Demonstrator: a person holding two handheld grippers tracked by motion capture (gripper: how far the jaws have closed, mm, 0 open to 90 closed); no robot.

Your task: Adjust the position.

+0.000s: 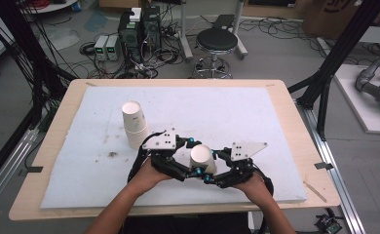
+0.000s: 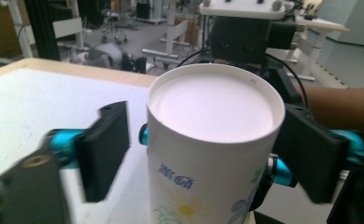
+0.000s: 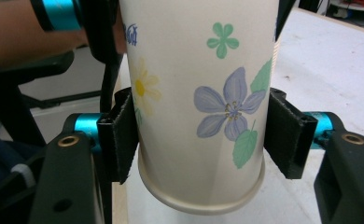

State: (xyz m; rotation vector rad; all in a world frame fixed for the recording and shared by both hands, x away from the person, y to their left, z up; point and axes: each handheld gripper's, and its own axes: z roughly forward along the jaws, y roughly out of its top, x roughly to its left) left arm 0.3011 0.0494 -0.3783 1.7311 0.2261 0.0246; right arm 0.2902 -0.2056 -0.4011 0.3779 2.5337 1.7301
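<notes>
A white paper cup (image 1: 201,157) printed with flowers sits between both grippers near the front middle of the mat, closed base up. My right gripper (image 1: 211,165) is shut on it. In the right gripper view both pads of the right gripper (image 3: 202,137) press on the sides of the cup (image 3: 199,102). My left gripper (image 1: 195,157) stands open around the same cup. In the left gripper view the jaws of the left gripper (image 2: 207,154) flank the cup (image 2: 213,140), with a gap at the left jaw.
A short stack of upturned paper cups (image 1: 134,124) stands on the white mat (image 1: 256,112) behind and left of my hands. The mat covers a wooden table (image 1: 295,117). Beyond the table are a stool (image 1: 216,44), computer boxes and cables on the floor.
</notes>
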